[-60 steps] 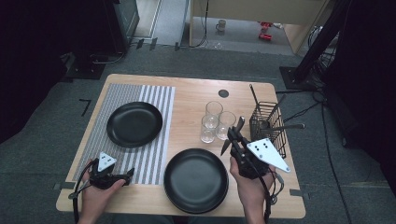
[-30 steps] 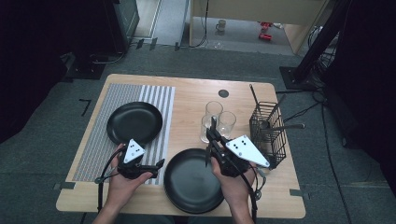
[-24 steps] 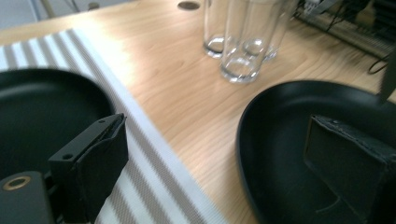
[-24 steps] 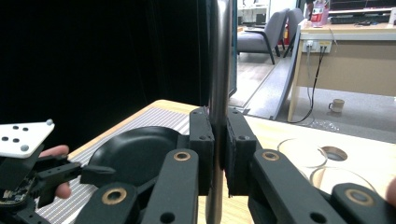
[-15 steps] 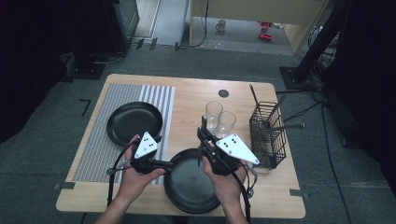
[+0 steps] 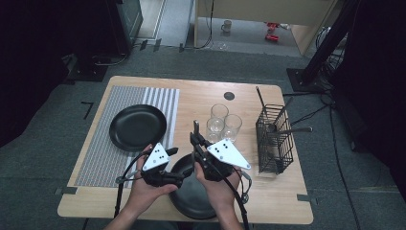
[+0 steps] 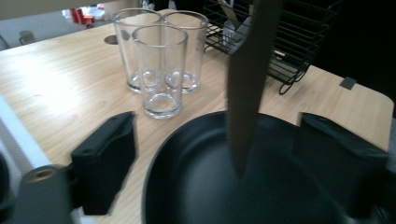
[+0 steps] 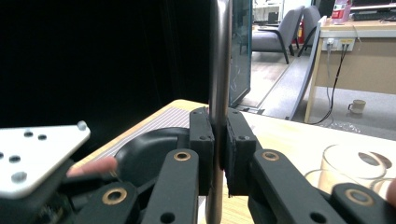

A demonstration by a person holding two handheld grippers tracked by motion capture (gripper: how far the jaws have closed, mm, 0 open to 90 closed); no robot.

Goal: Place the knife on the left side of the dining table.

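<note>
Two claws met over the near plate (image 7: 196, 186): the right claw (image 8: 218, 140) was clenched on a knife (image 7: 250, 70) held upright, its blade hanging between the left claw's (image 7: 224, 163) jaws, which had just been closing but had not touched it. The fetching looked done, and what seemed left was passing the knife over and laying it down on the bench (image 6: 201, 96). Three glasses (image 6: 223, 124) stood just beyond the plate and nearest the path, the basket (image 6: 274, 139) to their right, the far plate (image 6: 138, 127) on the mat (image 6: 103, 148).
</note>
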